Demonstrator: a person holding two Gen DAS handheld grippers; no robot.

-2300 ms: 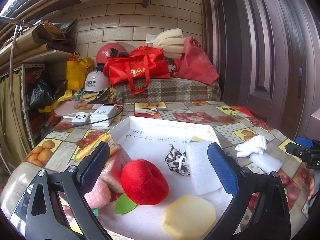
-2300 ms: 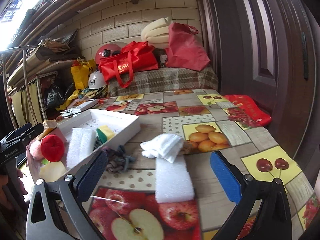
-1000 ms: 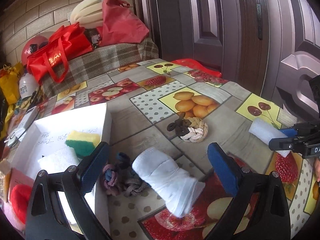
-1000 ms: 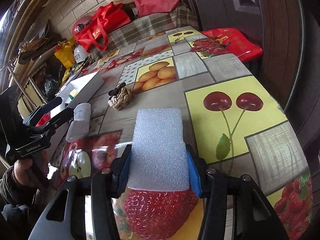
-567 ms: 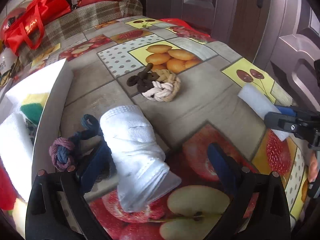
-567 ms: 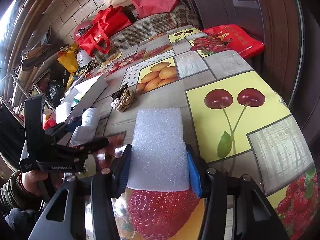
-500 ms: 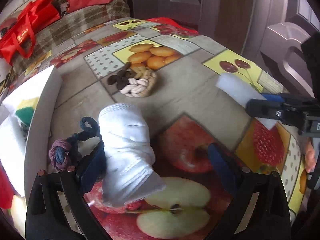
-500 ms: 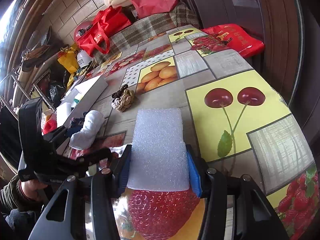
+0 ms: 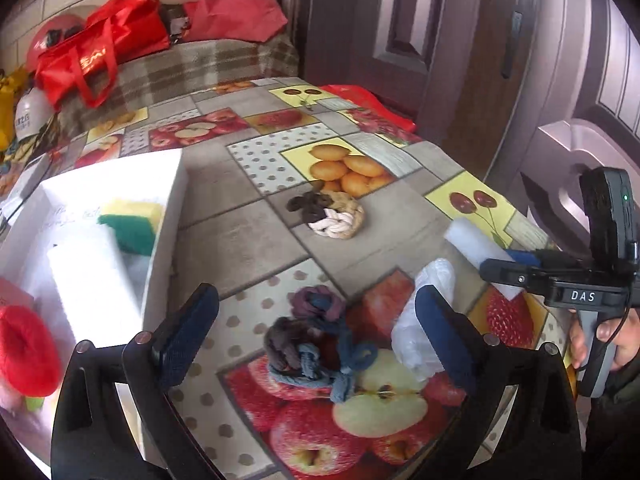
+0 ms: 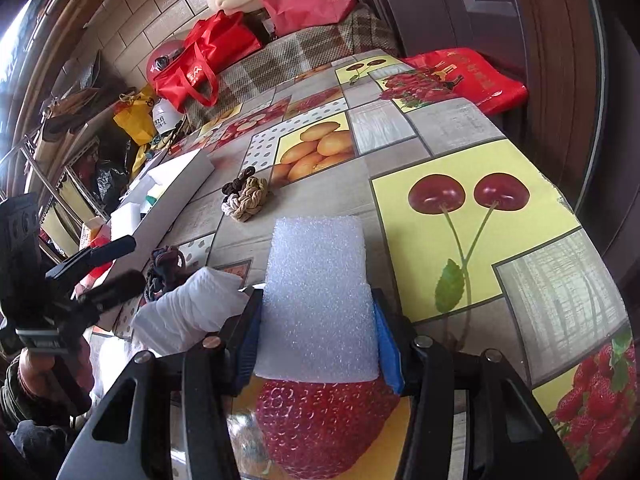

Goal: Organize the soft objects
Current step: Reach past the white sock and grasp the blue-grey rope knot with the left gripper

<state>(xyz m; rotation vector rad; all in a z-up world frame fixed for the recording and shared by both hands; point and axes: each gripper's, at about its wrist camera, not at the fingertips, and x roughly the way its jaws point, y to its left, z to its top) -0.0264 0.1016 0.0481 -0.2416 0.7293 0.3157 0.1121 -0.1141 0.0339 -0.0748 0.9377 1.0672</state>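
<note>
Fruit-print table point(image 9: 248, 236): right gripper point(image 10: 318, 334) clamps foam point(image 10: 318, 292); left gripper point(image 9: 316, 316) spread, should centre on rope knot point(image 9: 316, 344) before closing.

My left wrist camera sits low over the fruit-print tablecloth point(image 9: 248, 232), looking forward between its own fingers, close above the knotted rope toy point(image 9: 316, 344), with the white box point(image 9: 168, 208) at its left edge. My right wrist camera looks along the same table toward the brick wall point(image 10: 168, 4). Both views share the braided rope coil point(image 9: 332, 216) point(image 10: 246, 196), the red tote bag point(image 9: 100, 56) point(image 10: 204, 60) and each other's gripper.
</note>
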